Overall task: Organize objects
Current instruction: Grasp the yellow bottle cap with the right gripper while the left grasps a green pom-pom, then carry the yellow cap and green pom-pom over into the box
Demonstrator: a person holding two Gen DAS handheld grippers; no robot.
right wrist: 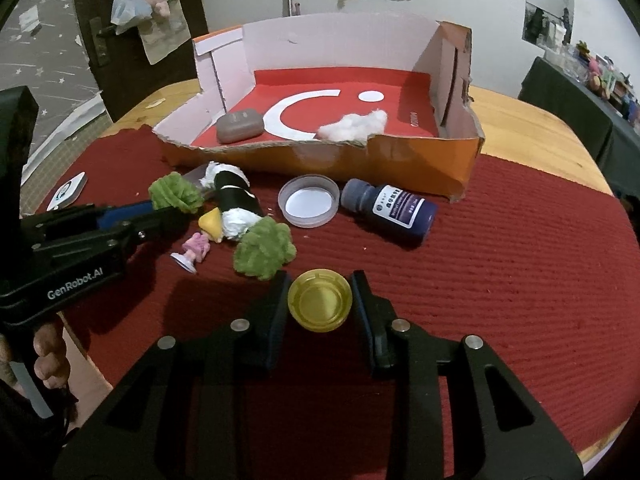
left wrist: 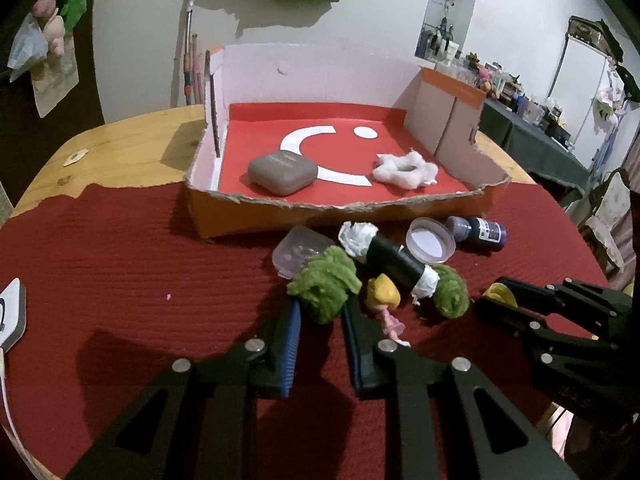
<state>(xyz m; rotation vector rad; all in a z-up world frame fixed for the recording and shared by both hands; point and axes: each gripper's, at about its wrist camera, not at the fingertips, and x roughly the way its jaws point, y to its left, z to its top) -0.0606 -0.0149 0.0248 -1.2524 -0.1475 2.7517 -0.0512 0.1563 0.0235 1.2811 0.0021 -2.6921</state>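
Note:
An open cardboard box [left wrist: 340, 212] [right wrist: 400, 160] with a red floor holds a grey case [left wrist: 282, 172] [right wrist: 239, 125] and a white fluffy ring [left wrist: 406, 169] [right wrist: 354, 125]. My left gripper [left wrist: 320, 308] has its jaws closed on a green fluffy scrunchie [left wrist: 325, 282] [right wrist: 174, 192] on the red mat. My right gripper [right wrist: 320, 304] grips a yellow lid [right wrist: 320, 305] [left wrist: 498, 294]. Between them lie a small doll [left wrist: 385, 300] [right wrist: 204, 236], a black roll with white ends [left wrist: 390, 260] [right wrist: 234, 204] and a second green scrunchie [left wrist: 452, 290] [right wrist: 264, 250].
A clear lid [left wrist: 430, 244] [right wrist: 309, 200], a dark blue bottle [left wrist: 478, 232] [right wrist: 394, 210] and a clear plastic case [left wrist: 298, 250] lie in front of the box. A white card [left wrist: 10, 316] [right wrist: 68, 194] sits at the mat's left edge. A cluttered side table [left wrist: 532, 120] stands at the right.

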